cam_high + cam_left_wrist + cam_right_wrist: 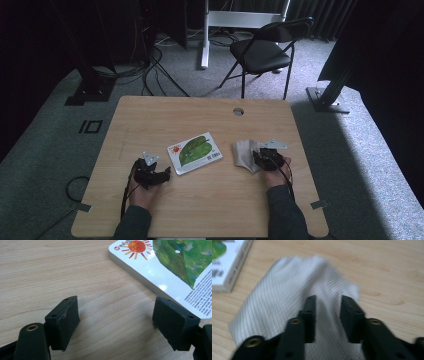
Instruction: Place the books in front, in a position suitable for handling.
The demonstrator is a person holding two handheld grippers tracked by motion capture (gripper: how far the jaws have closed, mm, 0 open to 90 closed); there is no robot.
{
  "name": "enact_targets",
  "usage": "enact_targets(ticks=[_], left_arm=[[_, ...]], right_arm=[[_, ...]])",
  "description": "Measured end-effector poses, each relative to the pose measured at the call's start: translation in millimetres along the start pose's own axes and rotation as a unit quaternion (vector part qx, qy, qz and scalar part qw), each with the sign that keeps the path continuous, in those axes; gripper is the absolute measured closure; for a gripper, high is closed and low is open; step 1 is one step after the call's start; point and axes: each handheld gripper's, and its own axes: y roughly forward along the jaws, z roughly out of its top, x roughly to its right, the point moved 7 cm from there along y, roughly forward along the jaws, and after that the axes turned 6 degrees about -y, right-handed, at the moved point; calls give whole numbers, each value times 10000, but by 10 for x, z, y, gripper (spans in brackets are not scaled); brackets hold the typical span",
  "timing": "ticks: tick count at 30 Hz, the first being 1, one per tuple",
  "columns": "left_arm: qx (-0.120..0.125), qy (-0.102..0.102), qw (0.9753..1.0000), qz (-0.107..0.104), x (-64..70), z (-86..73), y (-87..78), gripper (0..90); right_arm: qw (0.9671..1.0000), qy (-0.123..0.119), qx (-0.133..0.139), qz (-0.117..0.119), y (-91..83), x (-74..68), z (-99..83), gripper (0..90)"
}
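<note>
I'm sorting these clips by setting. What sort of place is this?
Probably a lab or studio set up for recording, not a home: a lone wooden table on grey carpet, loose cables running to dark equipment stands, and a black folding chair behind.

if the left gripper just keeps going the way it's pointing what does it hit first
Most likely the book. The left gripper is open, jaws low over bare table, and the book's near edge lies just ahead of its right jaw. The left jaw's path looks free. Depth is hard to judge.
</note>
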Motion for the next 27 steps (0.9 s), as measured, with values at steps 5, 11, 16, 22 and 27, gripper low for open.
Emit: enact_targets(ticks=[5,11,16,22,27], left_arm=[[2,32,10000,-48,31,-1,3,214],[6,61,10000,-74,54,2,7,213],[15,84,9999,-111,86,8,16,215],[38,98,9999,-134,143,20,14,308],[8,142,9997,-183,180,18,11,309]], right_arm=[[9992,-148,376,59,-147,-129,147,490],[9942,-569,668,616,-179,-475,341,439],[9902,-719,655,1000,-66,-718,430,427],[9881,-802,574,1185,99,-893,469,438],[9854,-761,458,1454,210,-996,473,405]])
